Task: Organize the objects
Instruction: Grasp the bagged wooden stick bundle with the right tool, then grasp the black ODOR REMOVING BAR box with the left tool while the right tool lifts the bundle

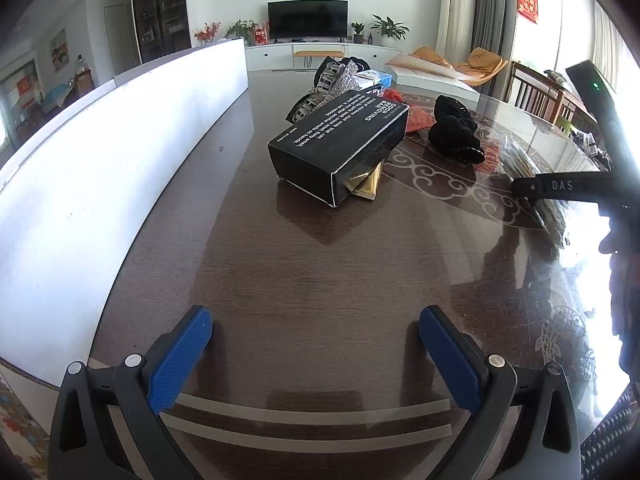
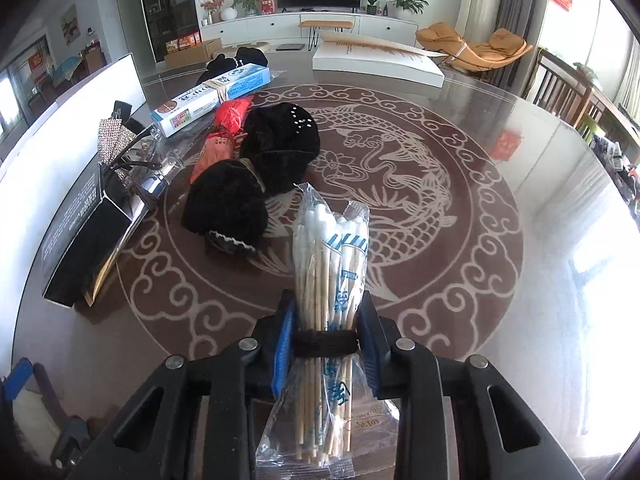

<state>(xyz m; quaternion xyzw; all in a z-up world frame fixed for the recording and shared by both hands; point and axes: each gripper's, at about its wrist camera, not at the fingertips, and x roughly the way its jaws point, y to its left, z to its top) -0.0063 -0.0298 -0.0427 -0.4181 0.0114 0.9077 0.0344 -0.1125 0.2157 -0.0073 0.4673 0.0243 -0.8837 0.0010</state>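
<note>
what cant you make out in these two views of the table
- Gold packet: left wrist view, mostly hidden beneath the black printed cardboard box.
- Clear bag of wooden cotton swabs: right wrist view, its lower end cut off by the picture's edge; the right gripper covers its middle.
- Blue and white carton: right wrist view, print too small to read.
- Left gripper: open, nothing between its pads.

Black box (image 1: 340, 148) with white lettering; brown table (image 2: 460, 288) with pale fish pattern.
</note>
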